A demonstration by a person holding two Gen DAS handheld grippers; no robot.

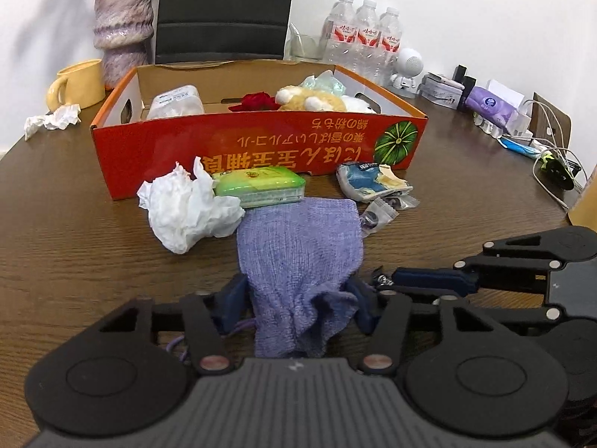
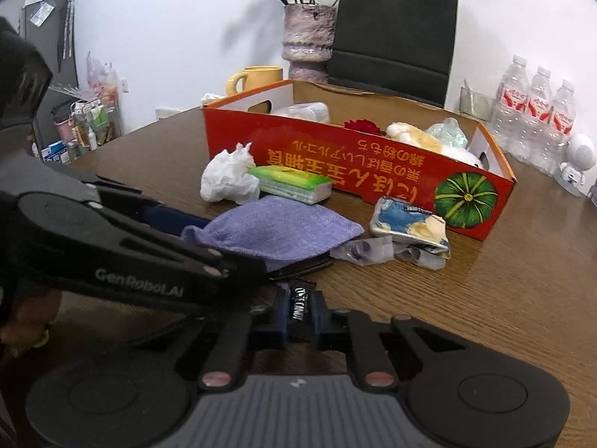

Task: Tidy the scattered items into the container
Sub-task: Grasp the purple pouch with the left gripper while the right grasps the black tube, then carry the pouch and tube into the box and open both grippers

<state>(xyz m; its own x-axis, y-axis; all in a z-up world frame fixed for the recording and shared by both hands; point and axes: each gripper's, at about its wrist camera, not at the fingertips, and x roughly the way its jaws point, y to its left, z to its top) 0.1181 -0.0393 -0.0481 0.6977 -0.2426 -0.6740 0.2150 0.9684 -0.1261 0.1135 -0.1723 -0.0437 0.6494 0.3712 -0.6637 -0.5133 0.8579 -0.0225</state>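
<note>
A purple cloth (image 1: 298, 239) lies on the wooden table in front of the red cardboard box (image 1: 261, 149). My left gripper (image 1: 298, 298) is shut on the cloth's near edge; it also shows in the right wrist view (image 2: 231, 239) with the cloth (image 2: 283, 227). My right gripper (image 2: 298, 310) is shut on a small dark wrapper with white lettering (image 2: 299, 304), and it shows from the side in the left wrist view (image 1: 388, 280). A crumpled white tissue (image 1: 186, 209), a green tissue pack (image 1: 261, 186), a blue-white packet (image 1: 369, 181) and clear wrappers (image 1: 384, 211) lie by the box.
The box holds a plush toy (image 1: 309, 99), a red flower (image 1: 257, 101) and a plastic pack (image 1: 175, 102). Behind it stand a vase (image 1: 123, 26), a yellow mug (image 1: 78, 84), a black bag (image 1: 224, 11) and water bottles (image 1: 362, 37). Cables (image 1: 552, 156) lie at the right.
</note>
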